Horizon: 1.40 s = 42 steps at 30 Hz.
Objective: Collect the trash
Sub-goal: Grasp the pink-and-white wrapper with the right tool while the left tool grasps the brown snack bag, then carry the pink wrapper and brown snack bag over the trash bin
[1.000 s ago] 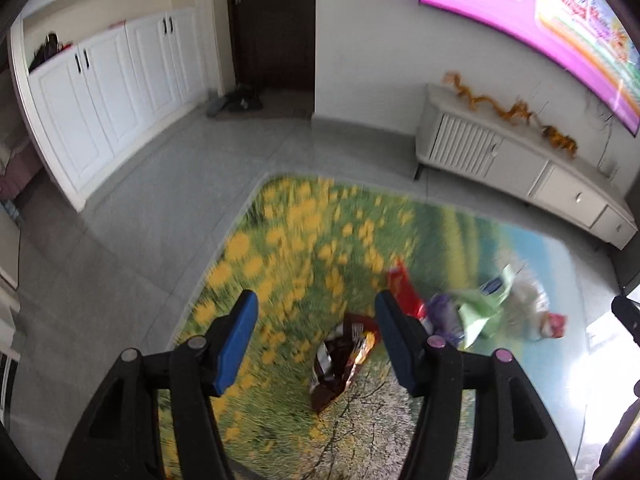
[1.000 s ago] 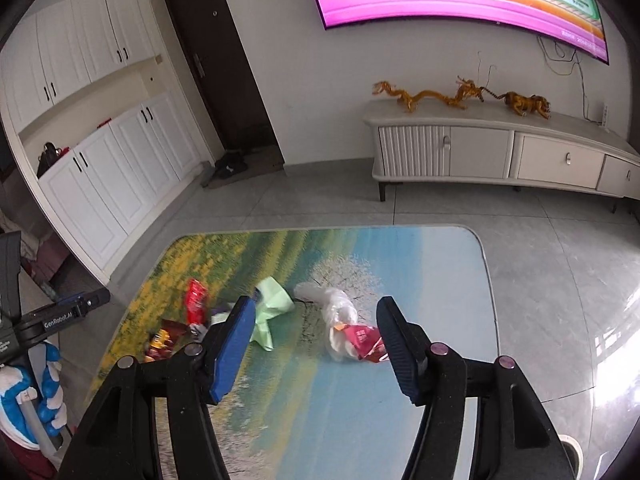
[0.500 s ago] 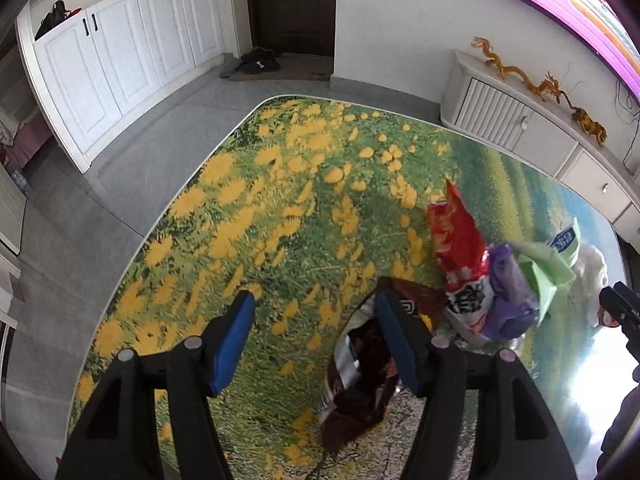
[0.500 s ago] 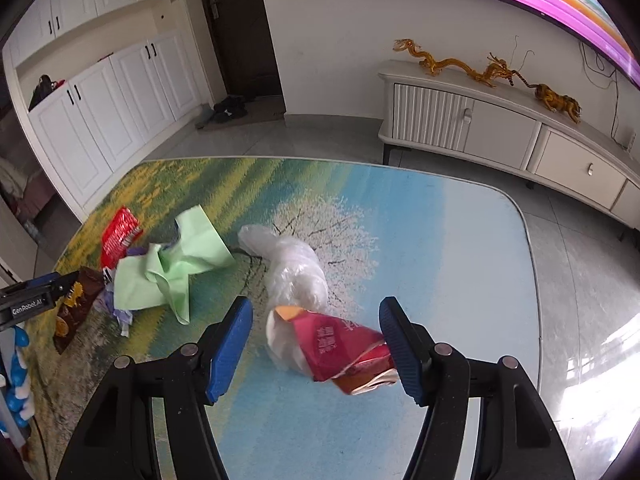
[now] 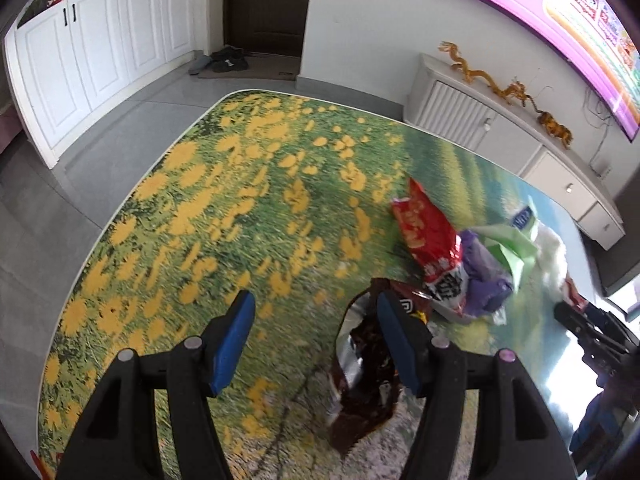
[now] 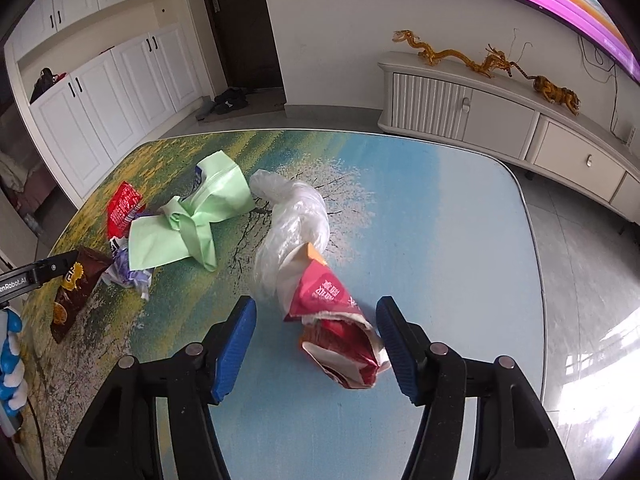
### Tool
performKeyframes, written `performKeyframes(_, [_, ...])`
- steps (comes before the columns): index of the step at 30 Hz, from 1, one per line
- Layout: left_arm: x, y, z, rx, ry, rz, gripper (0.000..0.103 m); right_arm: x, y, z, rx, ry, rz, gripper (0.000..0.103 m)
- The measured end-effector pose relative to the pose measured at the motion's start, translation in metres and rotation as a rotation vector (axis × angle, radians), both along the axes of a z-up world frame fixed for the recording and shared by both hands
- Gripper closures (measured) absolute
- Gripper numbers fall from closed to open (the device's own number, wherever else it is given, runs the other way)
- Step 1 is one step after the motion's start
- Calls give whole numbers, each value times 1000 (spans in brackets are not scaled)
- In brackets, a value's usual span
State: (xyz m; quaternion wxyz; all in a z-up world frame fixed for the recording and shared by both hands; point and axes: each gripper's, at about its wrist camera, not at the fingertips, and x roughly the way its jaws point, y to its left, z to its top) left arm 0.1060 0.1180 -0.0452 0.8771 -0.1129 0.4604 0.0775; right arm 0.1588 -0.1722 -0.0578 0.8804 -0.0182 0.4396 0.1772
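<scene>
Trash lies on a table (image 6: pixel 440 240) with a printed landscape top. My right gripper (image 6: pixel 316 340) hovers low over a pink-red snack bag (image 6: pixel 340 320). The bag lies between the closing jaws, close to the right finger; the left pad stands clear of it. Behind the bag are a clear plastic bag (image 6: pixel 292 224), a green bag (image 6: pixel 192 224), a purple wrapper (image 6: pixel 132 276) and a red packet (image 6: pixel 122 208). My left gripper (image 5: pixel 316 340) is open above the table (image 5: pixel 240 200). A brown snack bag (image 5: pixel 364 380) lies partly behind its right finger, with the red packet (image 5: pixel 428 236) beyond.
A white TV cabinet (image 6: pixel 500 120) with golden dragon figures stands beyond the table's far edge, under a large screen. White cupboards (image 5: pixel 100 60) line the left wall beside a dark door with shoes (image 5: pixel 224 60) on a mat. Grey tiled floor surrounds the table.
Both grippers have come down towards the table, so the trash looks larger and nearer. The right jaws have narrowed a little around the pink-red bag. The left jaws keep their width.
</scene>
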Motion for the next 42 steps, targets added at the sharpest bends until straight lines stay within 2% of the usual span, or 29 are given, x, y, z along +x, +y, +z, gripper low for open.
performKeyframes(10, [-22,-22,8,-49,-61,-111,37,-15,-5,1,12,0,-22,48])
performKeyframes(12, [-24,-26,9,-50,-62,-122,37,-17,-6,2,14,0,-29,51])
performKeyframes(14, [-25,-30,8,-52,-56,-138,37,-19,-8,2,19,0,-34,62])
performKeyframes(16, [-26,-34,5,-51,-42,-148,37,-21,-11,2,24,2,-41,69])
performKeyframes(18, [-26,-37,2,-47,-28,-151,37,-26,-14,2,33,1,-50,72])
performKeyframes(20, [-26,-41,-3,-10,-8,-150,38,-29,-16,3,40,3,-52,73])
performKeyframes(24, [-31,-48,-9,46,5,-156,63,-43,-17,4,50,2,-48,74])
performKeyframes(28, [-40,-54,-7,55,-10,-185,73,-65,-20,9,96,-4,-58,74])
performKeyframes(33, [-59,-61,6,19,-52,-232,78,-92,-26,23,136,-26,-76,74])
performKeyframes(42, [-91,-89,52,-32,-154,-317,78,-144,-53,55,184,-97,-149,74])
